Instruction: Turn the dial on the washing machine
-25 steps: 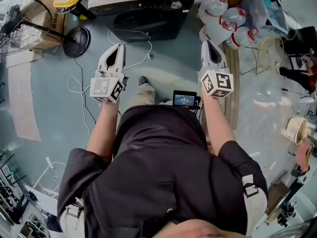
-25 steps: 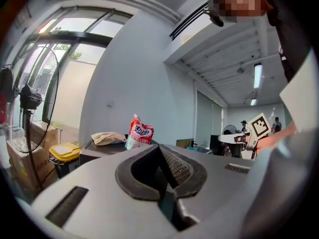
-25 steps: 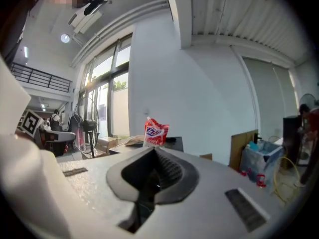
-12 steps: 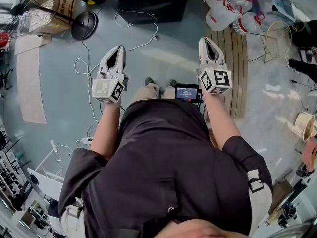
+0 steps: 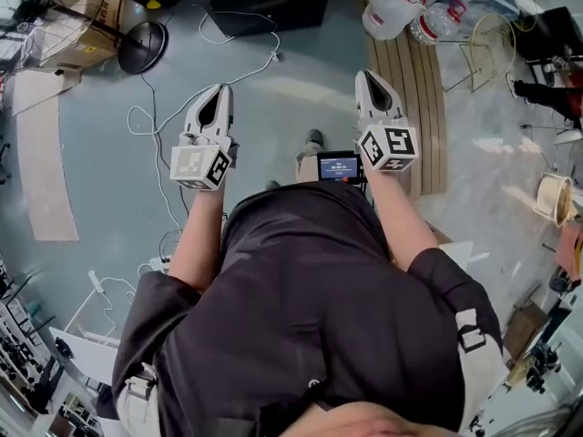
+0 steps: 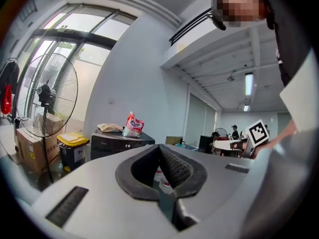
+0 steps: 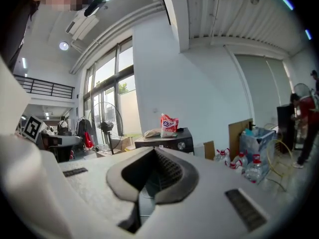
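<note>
A: The left gripper [image 6: 159, 146] and the right gripper [image 7: 154, 150] are both pressed together, pinching nothing.
B: And the washing machine [image 7: 164, 139]?
A: Just one, well ahead against the wall. It has one dial [image 7: 182, 145] on its front, probably stiff, smooth plastic, though it's small from here. I'd pinch it across the rim.

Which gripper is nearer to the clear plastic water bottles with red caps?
Right. In the head view the right gripper is just below the clear plastic water bottles; the left gripper is farther left.
</note>
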